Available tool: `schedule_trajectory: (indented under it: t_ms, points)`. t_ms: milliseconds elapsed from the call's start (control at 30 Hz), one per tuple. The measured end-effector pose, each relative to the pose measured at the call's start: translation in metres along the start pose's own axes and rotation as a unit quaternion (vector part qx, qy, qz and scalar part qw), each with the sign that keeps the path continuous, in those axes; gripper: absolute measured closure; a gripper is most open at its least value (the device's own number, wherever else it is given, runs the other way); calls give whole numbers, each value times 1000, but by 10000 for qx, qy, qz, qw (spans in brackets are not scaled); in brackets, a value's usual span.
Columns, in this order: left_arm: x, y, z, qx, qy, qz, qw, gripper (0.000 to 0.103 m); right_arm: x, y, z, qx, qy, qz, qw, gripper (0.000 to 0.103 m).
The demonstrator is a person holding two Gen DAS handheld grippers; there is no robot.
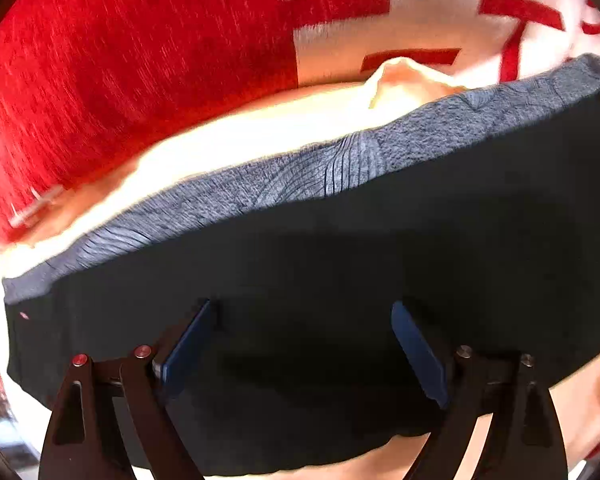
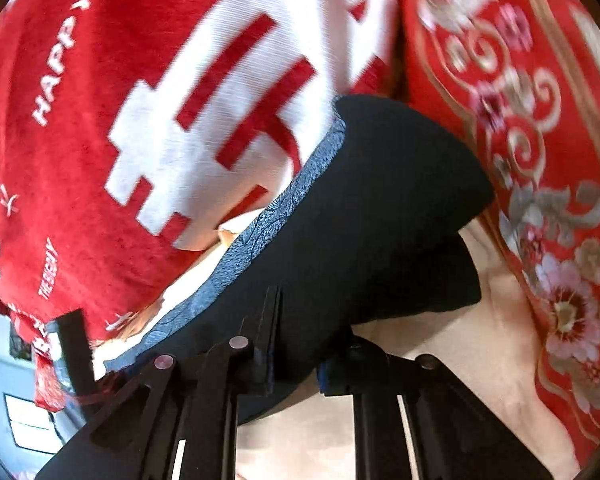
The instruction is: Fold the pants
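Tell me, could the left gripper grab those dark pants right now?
Probably yes: the left gripper is open, its fingers straddling the dark pants with nothing between them. Whether the pads touch the cloth is unclear.

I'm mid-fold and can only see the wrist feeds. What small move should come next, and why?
Probably set the left tool down onto the dark pants and close it on the fabric. Its fingers stand open with nothing between them, while the right tool already seems to straddle the pants' edge beside the grey waistband.
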State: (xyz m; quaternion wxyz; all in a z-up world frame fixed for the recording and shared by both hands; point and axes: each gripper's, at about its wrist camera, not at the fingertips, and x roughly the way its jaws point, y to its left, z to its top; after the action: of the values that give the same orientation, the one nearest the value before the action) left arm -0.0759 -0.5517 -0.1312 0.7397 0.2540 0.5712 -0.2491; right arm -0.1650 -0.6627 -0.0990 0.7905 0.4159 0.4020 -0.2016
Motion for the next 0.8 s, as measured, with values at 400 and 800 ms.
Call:
schedule_trajectory:
  t_ms: [400,800]
  points:
    - [-9,65,-12,-459,-22,-814,9956,10,-6,66,-5,-1248,-80,-892,9881,87]
    - [-47,325,-65,-1161,-317,-197,9925,10,17,224,-78,-3069,-286,-1627,9373,87]
